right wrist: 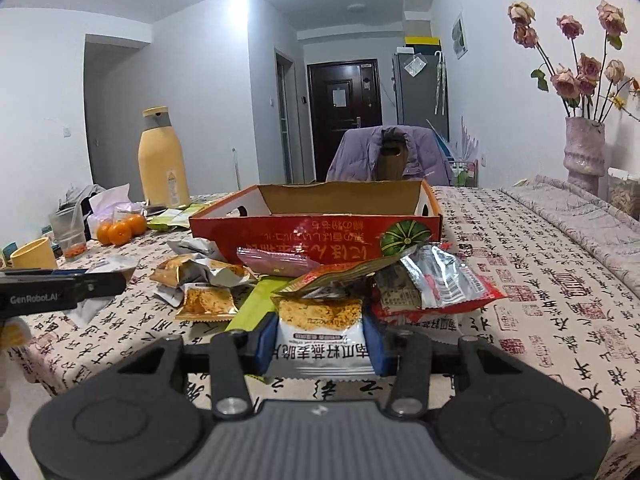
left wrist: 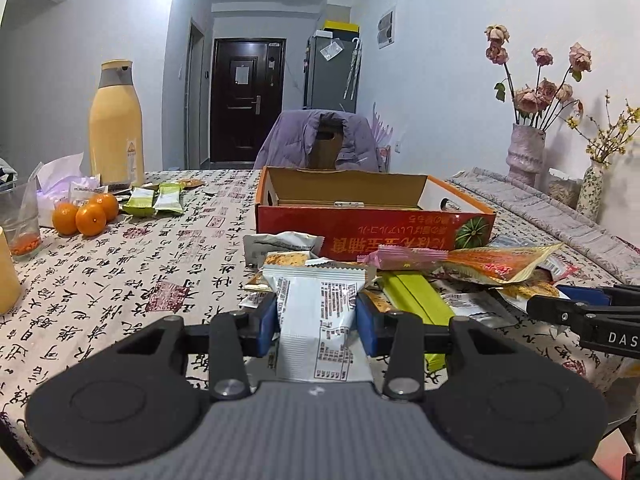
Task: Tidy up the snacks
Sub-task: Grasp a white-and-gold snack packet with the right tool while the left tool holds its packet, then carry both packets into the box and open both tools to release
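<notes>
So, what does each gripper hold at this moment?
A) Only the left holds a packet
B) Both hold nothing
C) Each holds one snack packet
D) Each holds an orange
C: the left gripper is shut on a white packet with small print, and the right gripper is shut on a white packet with an orange picture; the oranges lie far off on the table.

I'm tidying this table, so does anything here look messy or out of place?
Yes. Snack packets lie heaped on the tablecloth in front of the open orange cardboard box, overlapping and crumpled rather than inside it. More green packets sit scattered beside the oranges.
</notes>
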The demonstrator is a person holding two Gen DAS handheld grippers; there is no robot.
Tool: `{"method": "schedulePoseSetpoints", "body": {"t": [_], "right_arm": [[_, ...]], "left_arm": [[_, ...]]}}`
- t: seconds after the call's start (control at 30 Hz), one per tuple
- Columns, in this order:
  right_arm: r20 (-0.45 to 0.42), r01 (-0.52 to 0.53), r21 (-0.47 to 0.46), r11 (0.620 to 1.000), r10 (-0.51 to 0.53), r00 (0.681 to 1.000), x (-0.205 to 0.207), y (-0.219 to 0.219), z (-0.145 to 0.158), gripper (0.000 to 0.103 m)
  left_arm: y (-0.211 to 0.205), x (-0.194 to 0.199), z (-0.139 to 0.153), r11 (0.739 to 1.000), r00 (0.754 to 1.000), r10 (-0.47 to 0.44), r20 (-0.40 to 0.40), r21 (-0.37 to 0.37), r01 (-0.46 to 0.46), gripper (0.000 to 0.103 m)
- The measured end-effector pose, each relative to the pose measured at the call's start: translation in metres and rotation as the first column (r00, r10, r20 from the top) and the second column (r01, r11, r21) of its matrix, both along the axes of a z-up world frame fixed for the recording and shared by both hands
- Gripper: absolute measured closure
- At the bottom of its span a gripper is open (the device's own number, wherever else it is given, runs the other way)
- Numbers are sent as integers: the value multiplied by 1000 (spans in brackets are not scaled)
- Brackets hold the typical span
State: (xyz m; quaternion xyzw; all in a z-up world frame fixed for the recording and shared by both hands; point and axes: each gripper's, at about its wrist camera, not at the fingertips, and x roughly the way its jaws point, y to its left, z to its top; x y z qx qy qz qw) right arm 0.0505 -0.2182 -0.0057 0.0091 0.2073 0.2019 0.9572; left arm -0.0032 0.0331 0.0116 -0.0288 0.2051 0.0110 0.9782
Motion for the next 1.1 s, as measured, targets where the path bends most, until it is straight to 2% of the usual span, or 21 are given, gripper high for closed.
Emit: {"method": "schedulePoseSetpoints", "body": {"t": [0.3,0.7,1.1], "right_arm": [[24,28,3,1000,-28,999,-13,-11,6,58],[92,143,29,989,-145,985,-5,-49,28,58],[119,130,32,991,-133,984,23,-43,38,58]], "left_arm": [[-7,-8,5,1000,1000,-12,14,1,12,62],[-16,-1,10,1000,1000,-19,25,8,19,62],[-21,16,15,1000,999,-18,34,18,17,62]]}}
